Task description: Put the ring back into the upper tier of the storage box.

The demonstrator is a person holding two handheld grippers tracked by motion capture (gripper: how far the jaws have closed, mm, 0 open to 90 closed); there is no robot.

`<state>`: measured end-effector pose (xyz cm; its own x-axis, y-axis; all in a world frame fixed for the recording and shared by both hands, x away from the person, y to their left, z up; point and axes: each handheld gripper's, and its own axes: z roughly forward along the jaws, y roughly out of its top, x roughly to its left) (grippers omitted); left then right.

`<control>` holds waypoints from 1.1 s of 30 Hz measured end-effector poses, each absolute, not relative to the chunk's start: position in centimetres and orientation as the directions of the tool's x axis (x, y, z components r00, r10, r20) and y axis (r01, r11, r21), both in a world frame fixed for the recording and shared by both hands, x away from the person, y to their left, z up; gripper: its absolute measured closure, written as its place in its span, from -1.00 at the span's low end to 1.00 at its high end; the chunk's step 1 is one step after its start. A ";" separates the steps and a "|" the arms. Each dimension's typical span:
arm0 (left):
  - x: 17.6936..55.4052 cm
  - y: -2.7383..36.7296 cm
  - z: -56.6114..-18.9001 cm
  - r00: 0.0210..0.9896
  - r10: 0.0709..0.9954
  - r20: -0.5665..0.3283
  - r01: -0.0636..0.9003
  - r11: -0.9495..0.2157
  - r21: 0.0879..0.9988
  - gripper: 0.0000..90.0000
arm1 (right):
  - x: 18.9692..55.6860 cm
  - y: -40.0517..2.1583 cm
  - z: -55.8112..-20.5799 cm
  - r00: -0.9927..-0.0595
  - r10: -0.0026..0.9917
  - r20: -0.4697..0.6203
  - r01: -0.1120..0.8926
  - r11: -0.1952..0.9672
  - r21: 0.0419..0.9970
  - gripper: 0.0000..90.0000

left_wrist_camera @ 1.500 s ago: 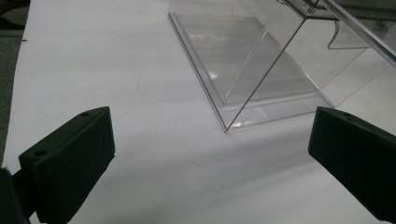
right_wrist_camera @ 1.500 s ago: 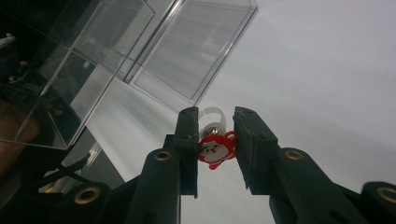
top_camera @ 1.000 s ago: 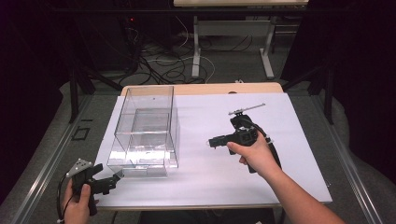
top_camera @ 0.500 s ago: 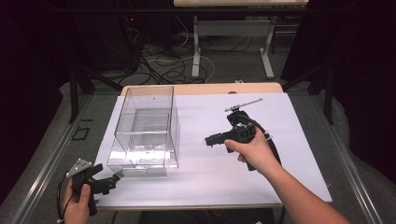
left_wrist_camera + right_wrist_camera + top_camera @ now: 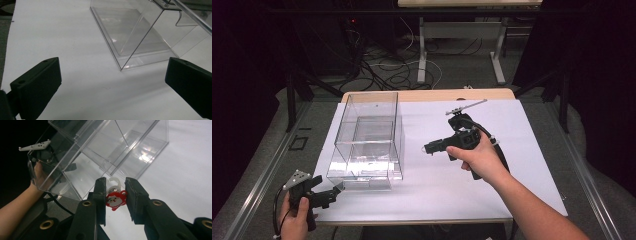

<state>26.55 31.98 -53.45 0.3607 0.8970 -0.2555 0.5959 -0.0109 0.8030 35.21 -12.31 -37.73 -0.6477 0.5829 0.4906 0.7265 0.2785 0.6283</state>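
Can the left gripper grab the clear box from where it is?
Probably yes. The left gripper sits open beside the near corner of the clear box, its jaws wide apart, and only bare white table lies between them.

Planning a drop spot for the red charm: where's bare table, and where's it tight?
Free: the white sheet right of the clear box, around and beyond the right gripper, which is shut on the red charm; also the near strip in front of the box. Tight: the box's near left corner, where the open left gripper sits close.
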 end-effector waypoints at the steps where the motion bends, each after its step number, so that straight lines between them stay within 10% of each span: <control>1: 26.6 32.0 -53.5 0.361 0.896 -0.257 0.595 -0.010 0.803 -0.98 | 35.2 -12.2 -37.6 -0.651 0.580 0.489 0.724 0.281 0.630 0.58; 33: 26.5 32.0 -53.5 0.362 0.896 -0.258 0.596 -0.009 0.803 -0.98 | 35.4 -7.8 -34.6 -0.718 0.528 0.454 0.671 0.351 0.654 0.57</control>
